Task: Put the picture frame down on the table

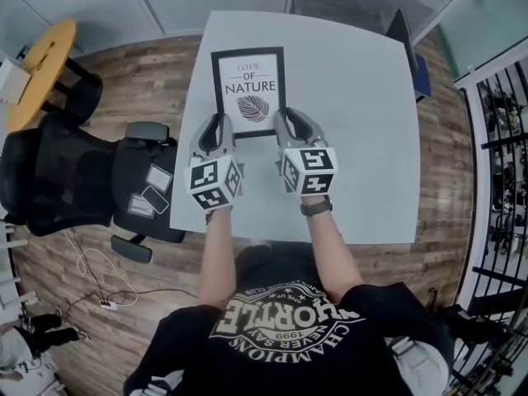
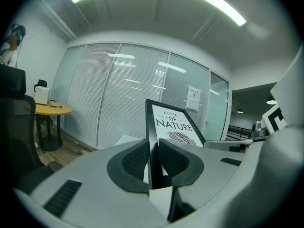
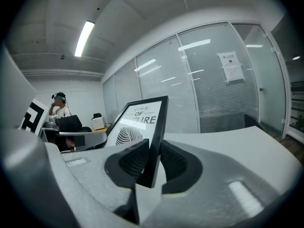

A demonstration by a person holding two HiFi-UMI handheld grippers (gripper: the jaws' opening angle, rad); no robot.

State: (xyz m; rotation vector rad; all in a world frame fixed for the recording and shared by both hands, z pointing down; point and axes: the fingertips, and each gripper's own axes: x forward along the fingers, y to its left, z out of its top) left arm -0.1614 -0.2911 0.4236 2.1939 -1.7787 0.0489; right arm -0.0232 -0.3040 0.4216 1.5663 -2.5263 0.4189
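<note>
A black picture frame [image 1: 248,89] with a white print reading "LOVE OF NATURE" and a leaf is held over the white table [image 1: 355,122]. My left gripper [image 1: 224,122] is shut on the frame's [image 2: 172,125] lower left corner, the black edge pinched between both jaws. My right gripper [image 1: 280,119] is shut on the frame's [image 3: 137,122] lower right corner. In both gripper views the frame stands tilted up from the jaws, its print facing up and towards the person. Whether its far edge touches the table cannot be told.
A black office chair [image 1: 78,180] stands left of the table. A round yellow table [image 1: 37,68] is at far left. A dark chair back [image 1: 406,35] sits at the table's far right edge. Glass walls with blinds [image 2: 118,94] lie beyond. A person [image 3: 59,106] sits in the distance.
</note>
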